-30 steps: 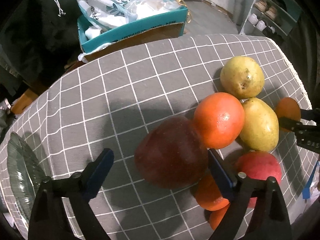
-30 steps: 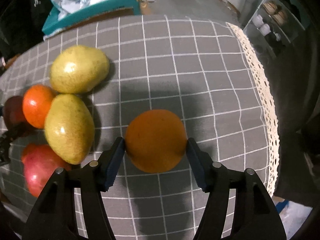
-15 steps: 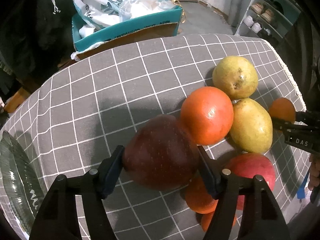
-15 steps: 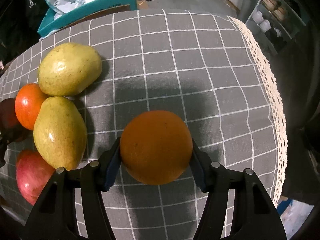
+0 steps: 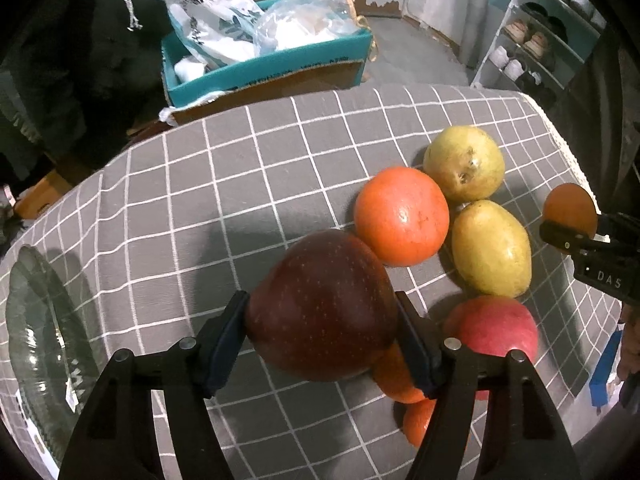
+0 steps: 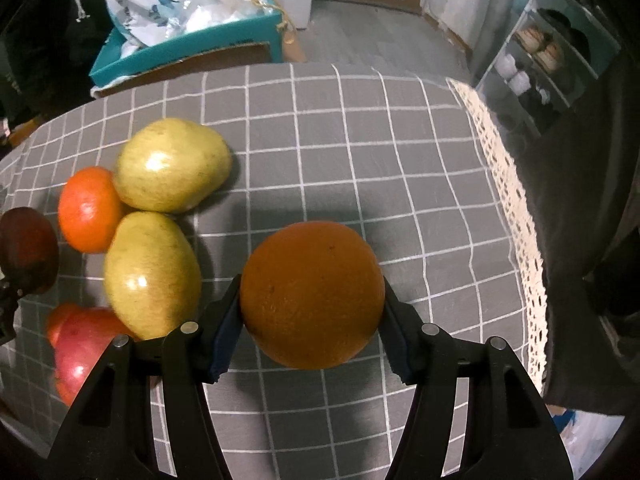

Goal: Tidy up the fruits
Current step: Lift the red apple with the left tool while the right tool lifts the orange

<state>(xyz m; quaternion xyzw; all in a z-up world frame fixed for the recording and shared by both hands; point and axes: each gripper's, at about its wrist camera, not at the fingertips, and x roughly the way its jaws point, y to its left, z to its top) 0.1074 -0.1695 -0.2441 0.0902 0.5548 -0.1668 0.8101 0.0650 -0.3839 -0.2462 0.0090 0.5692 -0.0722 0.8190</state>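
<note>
Counter [image 5: 280, 152]: grey checked cloth, lace edge at 3 o'clock in the right wrist view.

Box [image 5: 280, 68]: teal, behind the counter at 12 o'clock, stuffed with plastic bags.

Glass plate [image 5: 36, 328]: at 9 o'clock in the left wrist view, on the counter's edge, well apart from the fruit pile. Judged the likely drop point, it lies nearer the left gripper.

Left gripper [image 5: 322, 332]: jaws closed against the sides of a dark red apple [image 5: 322, 306], which sits squarely between the pads, its stem-to-base axis running away from the camera. It seems lifted just clear of the cloth, though that is hard to tell.

Right gripper [image 6: 312, 324]: jaws clamped on an orange [image 6: 312, 294], centred between them, apparently above the cloth.

Two pears [image 5: 490, 248], [image 5: 464, 164]: lying at 2 o'clock of the apple, touching each other.

Tomato-red round fruit [image 5: 402, 216]: touching both pears, just beside the held apple at 1 o'clock.

Pink apple [image 5: 494, 330]: at 3 o'clock of the left jaws.

Small orange fruit [image 5: 416, 420]: partly hidden under the left gripper; count unclear.
</note>
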